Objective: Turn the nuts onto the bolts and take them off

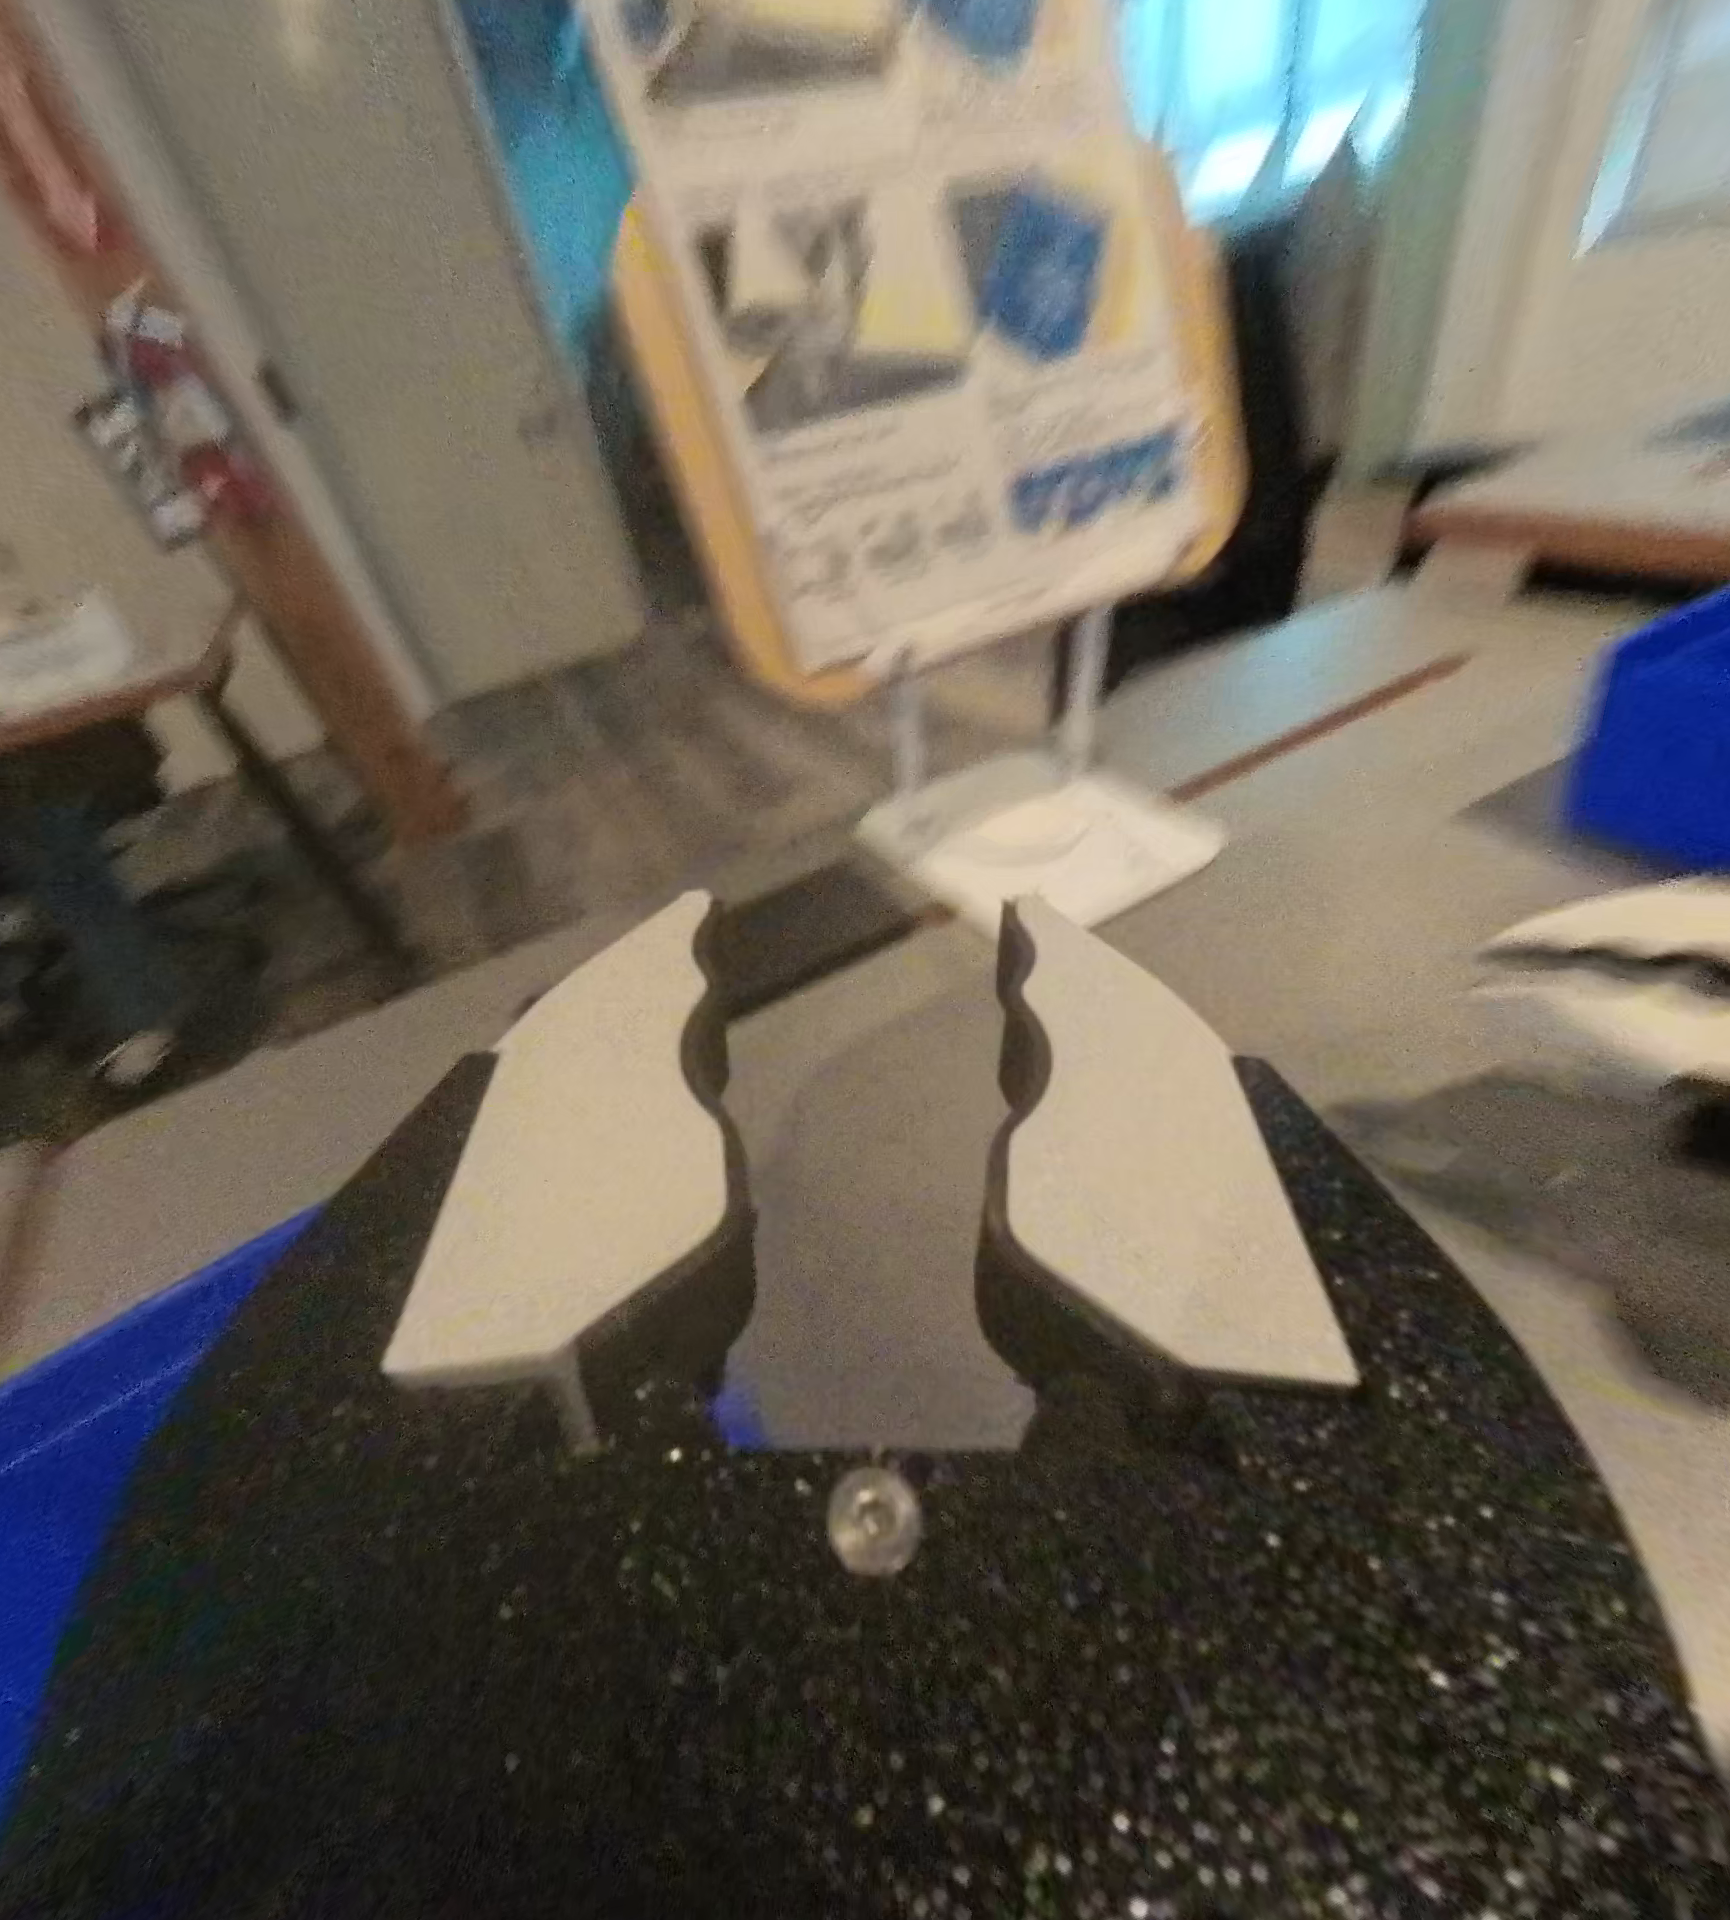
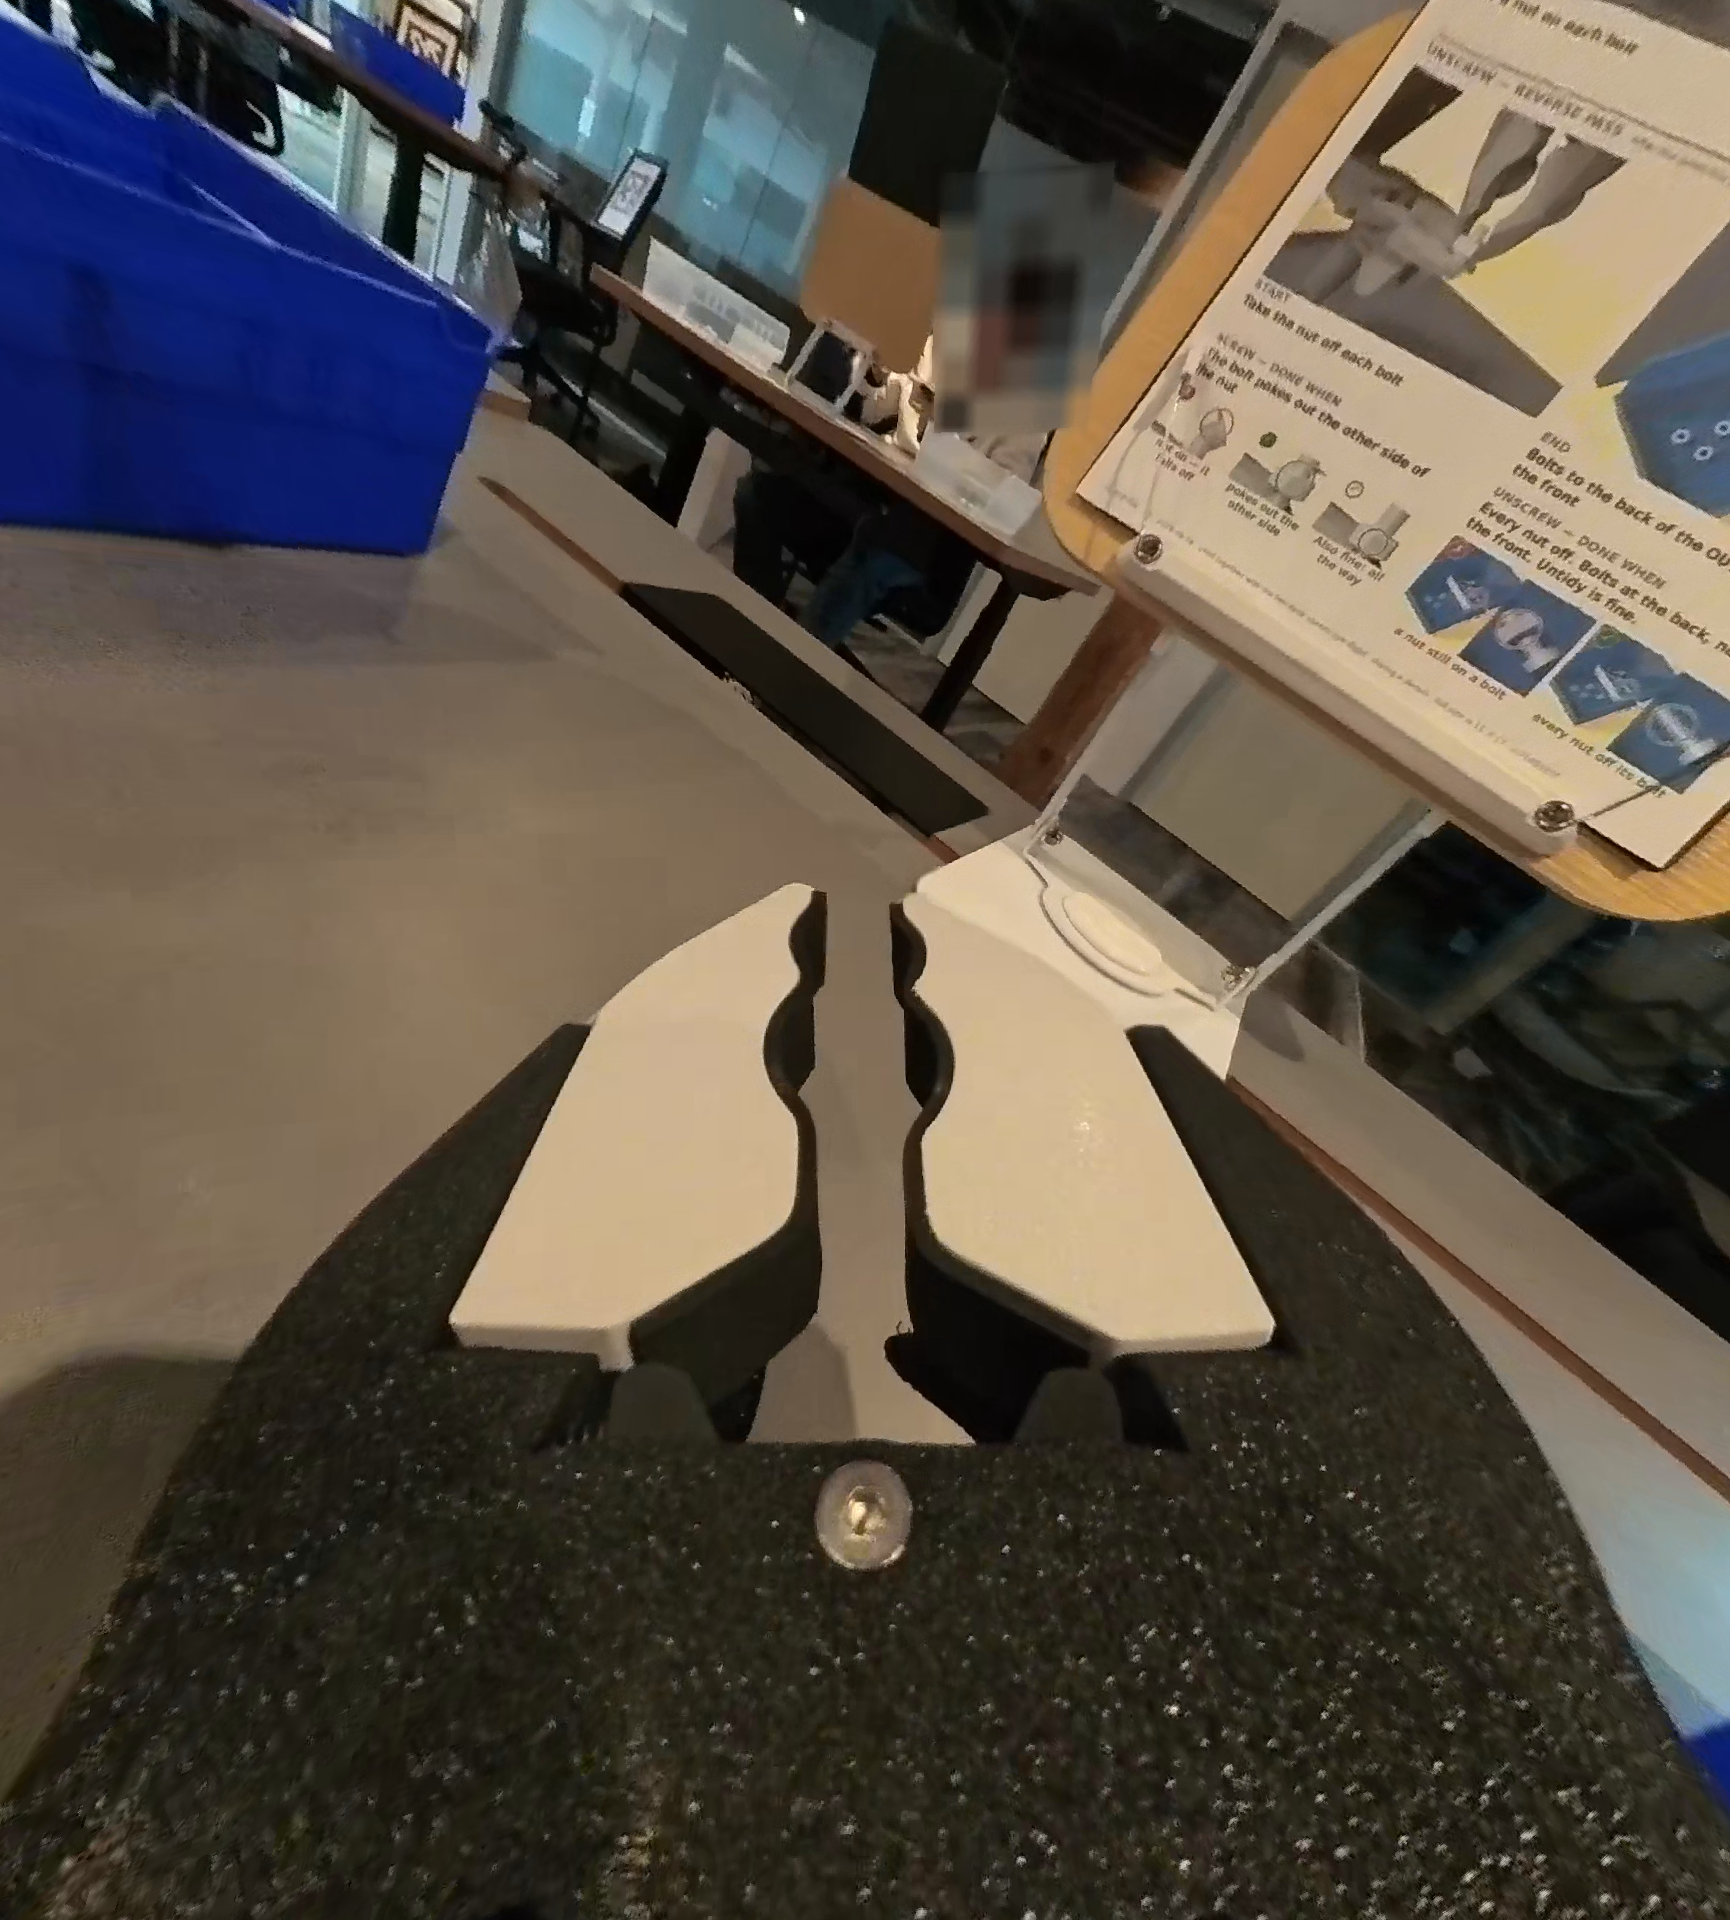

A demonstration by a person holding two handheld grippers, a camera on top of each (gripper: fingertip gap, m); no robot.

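A: A grey bench (image 2: 217,831) in an open workroom, with a sign board on a stand (image 2: 1463,416) at its far edge and blue bins (image 2: 165,343) along the left side. Where do the nuts and bolts lie from either gripper?

B: I can't say; no nut or bolt shows in either view. My guess is they sit in the bins, whose insides are hidden.

A: Which gripper is nearer a bin?

B: In the left wrist view, blurred, a blue bin (image 1: 1713,727) lies ahead to the right and a blue edge (image 1: 61,1455) sits just beside the left gripper (image 1: 856,914). The right gripper (image 2: 858,904) points at the foot of the stand (image 2: 1100,935), with the bins well off to its left.

A: And the jaws?

B: Both grippers stand apart and empty, the left wider, the right only narrowly, so the left looks better placed to reach first
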